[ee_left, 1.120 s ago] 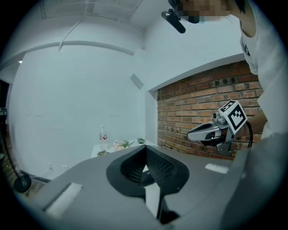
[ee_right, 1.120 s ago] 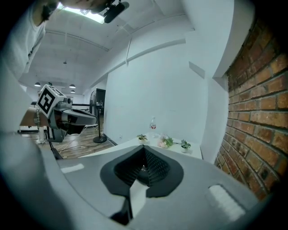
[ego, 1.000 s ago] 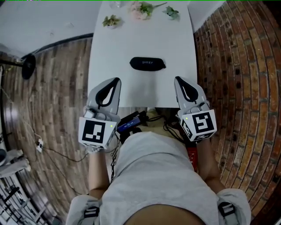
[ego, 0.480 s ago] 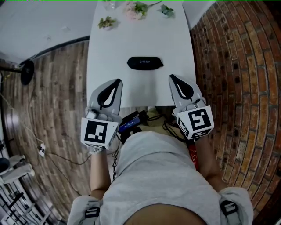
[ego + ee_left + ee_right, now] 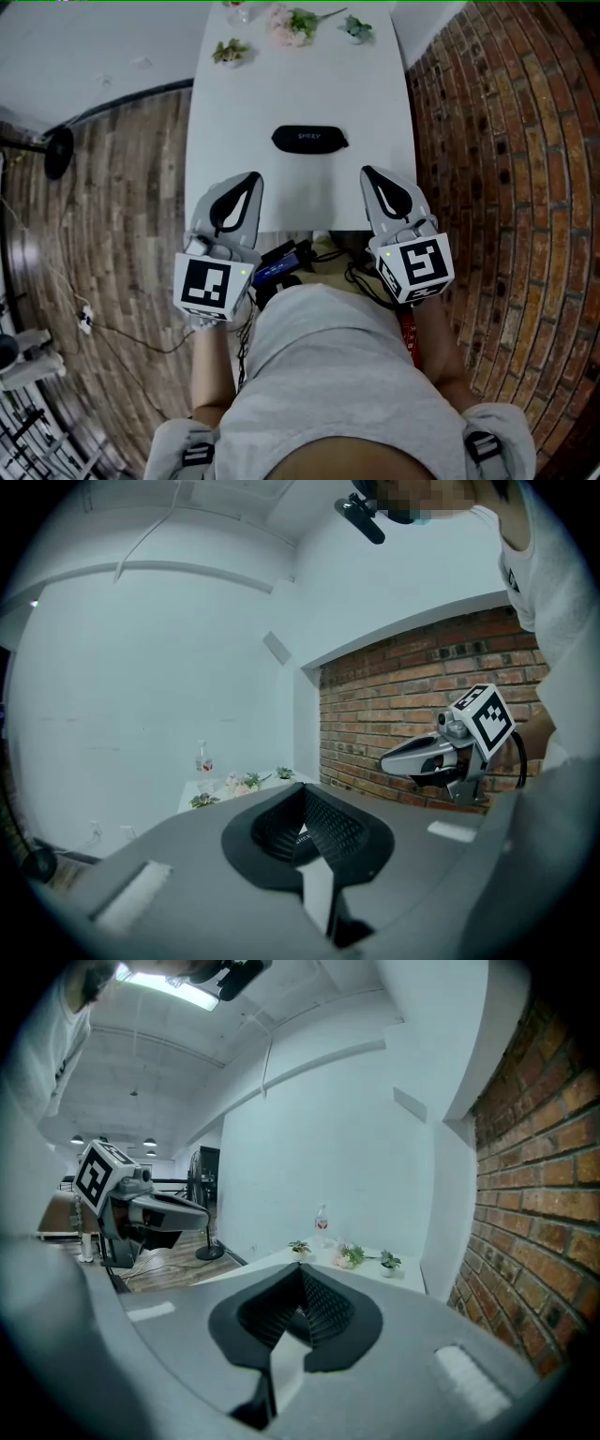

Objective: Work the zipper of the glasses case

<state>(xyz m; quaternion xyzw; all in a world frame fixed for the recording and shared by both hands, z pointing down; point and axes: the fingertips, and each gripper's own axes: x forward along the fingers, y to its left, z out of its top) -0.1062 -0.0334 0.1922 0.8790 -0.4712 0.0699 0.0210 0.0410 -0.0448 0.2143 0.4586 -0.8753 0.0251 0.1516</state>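
Observation:
A black glasses case (image 5: pixel 309 139) lies flat across the middle of the white table (image 5: pixel 244 112), zipped and untouched. My left gripper (image 5: pixel 251 176) hovers at the table's near edge on the left, its jaws shut with nothing between them. My right gripper (image 5: pixel 367 172) hangs at the near edge on the right, also shut and empty. Both tips point toward the case and stop well short of it. In the left gripper view the closed jaws (image 5: pixel 302 789) hide most of the table. In the right gripper view the closed jaws (image 5: pixel 300 1267) do the same.
Small flowers and plants (image 5: pixel 292 21) and a clear bottle (image 5: pixel 322 1222) stand at the table's far end. A brick wall (image 5: pixel 506 141) runs along the right. Wooden floor lies left, with a black stand base (image 5: pixel 58 150). Cables and a device (image 5: pixel 279 262) hang below the near edge.
The view shifted slightly between the earliest frame and now; both grippers sit a little further left in the picture. The case has not moved and the jaws stay shut.

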